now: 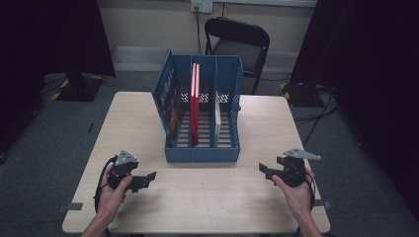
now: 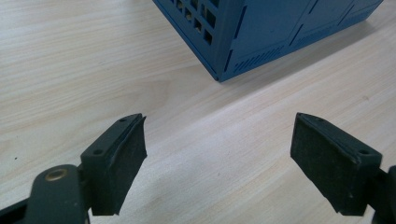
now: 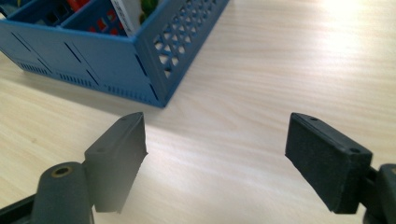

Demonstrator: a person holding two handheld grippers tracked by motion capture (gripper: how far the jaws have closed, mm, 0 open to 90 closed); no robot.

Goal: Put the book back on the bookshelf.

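A blue three-slot file rack [image 1: 202,153] stands in the middle of the wooden table [image 1: 148,128]. A red book [image 1: 195,106] stands in its middle slot, a white book [image 1: 218,114] in the right slot, and a colourful book [image 1: 172,106] leans in the left slot. My left gripper [image 1: 146,178] rests at the front left, open and holding nothing; its own view has the rack's corner [image 2: 224,65] ahead of the gripper [image 2: 217,151]. My right gripper [image 1: 263,170] sits at the front right, open with nothing between its jaws, and the rack's perforated side [image 3: 173,51] lies ahead of the gripper [image 3: 215,149].
A black folding chair [image 1: 239,42] stands behind the table. Dark curtains hang at both sides, with cables [image 1: 316,116] on the grey floor at the right. Bare tabletop lies between the two grippers in front of the rack.
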